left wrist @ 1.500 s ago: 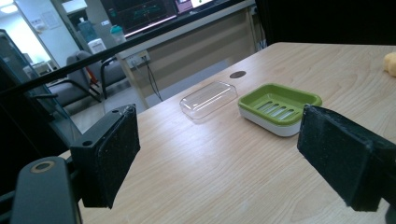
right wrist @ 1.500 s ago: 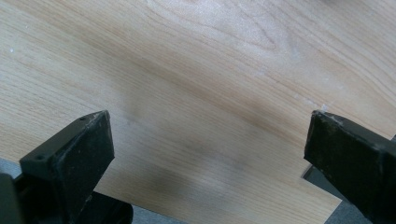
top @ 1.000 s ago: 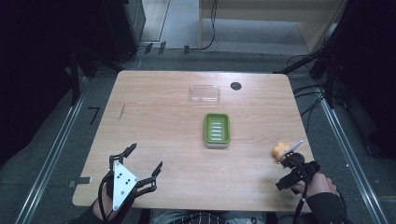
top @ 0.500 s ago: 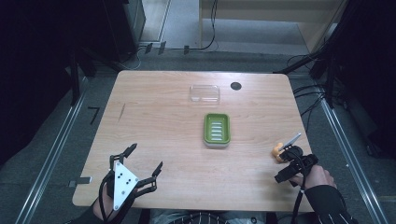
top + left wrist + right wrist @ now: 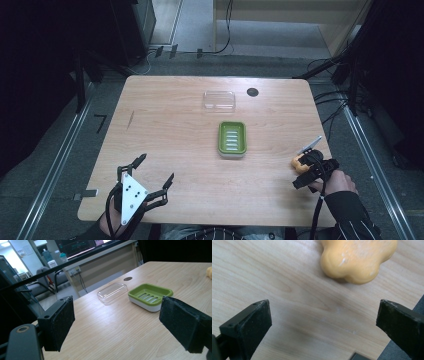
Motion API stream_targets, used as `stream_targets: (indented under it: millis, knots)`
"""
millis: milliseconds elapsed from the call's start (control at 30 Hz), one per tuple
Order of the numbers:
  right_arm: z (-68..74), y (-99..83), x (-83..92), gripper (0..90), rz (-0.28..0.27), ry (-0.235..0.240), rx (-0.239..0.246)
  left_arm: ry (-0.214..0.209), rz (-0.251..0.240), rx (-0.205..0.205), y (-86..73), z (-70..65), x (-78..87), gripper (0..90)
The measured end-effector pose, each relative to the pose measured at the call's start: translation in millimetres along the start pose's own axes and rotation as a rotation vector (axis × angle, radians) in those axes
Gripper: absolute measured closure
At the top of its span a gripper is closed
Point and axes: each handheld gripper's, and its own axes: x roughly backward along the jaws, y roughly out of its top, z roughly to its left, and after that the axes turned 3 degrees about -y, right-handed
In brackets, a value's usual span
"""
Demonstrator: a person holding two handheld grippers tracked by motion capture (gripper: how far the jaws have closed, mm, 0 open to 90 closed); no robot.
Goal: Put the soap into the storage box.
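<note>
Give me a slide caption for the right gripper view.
Open right gripper poised above the wooden table, orange lobed soap just ahead.

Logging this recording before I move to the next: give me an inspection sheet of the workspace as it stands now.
Surface: wooden table, a round dark hole near the far edge.
Job's things: green soap dish at centre, clear lid apart behind it; orange lobed soap by the right edge.
Clutter: nothing seen.
Grippers: left gripper open, holding nothing; right gripper open over bare table just short of the soap.
Cables: one trails from the right gripper along the sleeve; more on the floor beyond.
Surroundings: dark; chairs and a desk in the left gripper view.
</note>
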Motion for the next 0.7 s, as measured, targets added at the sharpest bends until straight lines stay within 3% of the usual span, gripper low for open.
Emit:
stream_targets:
  millis: [467,700]
  knots:
    - [-10.6,15.4,-2.5,0.0,-0.013,0.011,-0.024,-0.001,0.001,-0.001,0.0,-0.1,-0.3,13.5]
    - [-16.7,24.6,-10.1,0.0,-0.010,0.026,-0.061,-0.001,0.001,-0.001,-0.1,-0.2,-0.4,13.5]
